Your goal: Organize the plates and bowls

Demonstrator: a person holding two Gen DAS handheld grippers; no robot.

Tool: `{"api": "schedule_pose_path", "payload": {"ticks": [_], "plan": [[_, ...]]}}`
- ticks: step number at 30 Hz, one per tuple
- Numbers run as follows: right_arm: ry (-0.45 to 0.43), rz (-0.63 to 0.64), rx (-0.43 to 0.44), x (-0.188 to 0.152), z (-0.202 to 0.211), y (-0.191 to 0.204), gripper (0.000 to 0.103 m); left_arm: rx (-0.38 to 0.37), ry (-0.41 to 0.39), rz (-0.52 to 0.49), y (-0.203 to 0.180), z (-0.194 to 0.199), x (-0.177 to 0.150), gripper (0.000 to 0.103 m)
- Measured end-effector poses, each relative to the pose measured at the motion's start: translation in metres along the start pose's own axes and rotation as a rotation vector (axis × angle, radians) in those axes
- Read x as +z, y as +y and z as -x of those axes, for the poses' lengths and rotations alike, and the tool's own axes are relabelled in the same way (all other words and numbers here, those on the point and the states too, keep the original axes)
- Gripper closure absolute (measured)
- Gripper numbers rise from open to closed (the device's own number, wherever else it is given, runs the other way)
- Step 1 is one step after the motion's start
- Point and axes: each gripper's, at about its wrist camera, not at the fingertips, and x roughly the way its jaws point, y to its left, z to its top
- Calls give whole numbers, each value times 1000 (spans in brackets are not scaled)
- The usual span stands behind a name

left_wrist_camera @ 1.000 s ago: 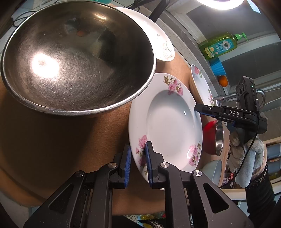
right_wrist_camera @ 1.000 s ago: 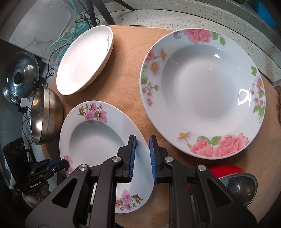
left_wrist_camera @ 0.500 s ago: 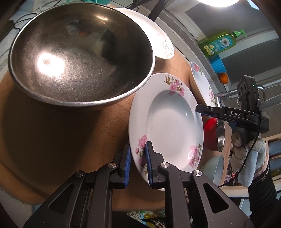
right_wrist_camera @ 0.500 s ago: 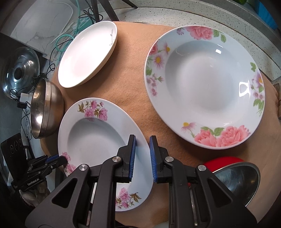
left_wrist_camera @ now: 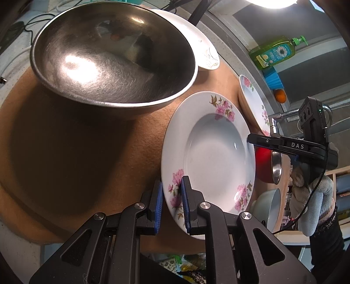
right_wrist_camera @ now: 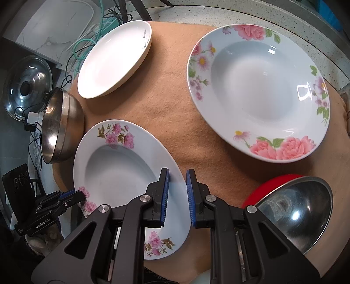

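A small pink-flowered deep plate is held by its rims between both grippers, a little above the tan mat. My left gripper is shut on its near rim. My right gripper is shut on the opposite rim; it also shows in the left wrist view. A large rose-patterned plate lies at the far right. A plain white dish lies at the far left. A large steel bowl sits beside the held plate.
A red steel-lined bowl sits at the mat's right edge, with a pale green bowl beyond it. A pot lid, cables and a green soap bottle lie off the mat on the stone counter.
Both grippers have kept their hold on the small flowered plate. The views shift slightly: the plate and grippers have risen and drawn back from the steel bowl and the large plate.
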Motion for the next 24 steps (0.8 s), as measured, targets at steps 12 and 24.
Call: {"api": "schedule_pose_path", "payload": {"ticks": [12,24], "plan": [[16,13,-6,-5,-5,4,87,3,0,9,3,0,-2,88],[42,25,-17,-15,-11,9,87,13,-4,7,3,0,1,88]]}}
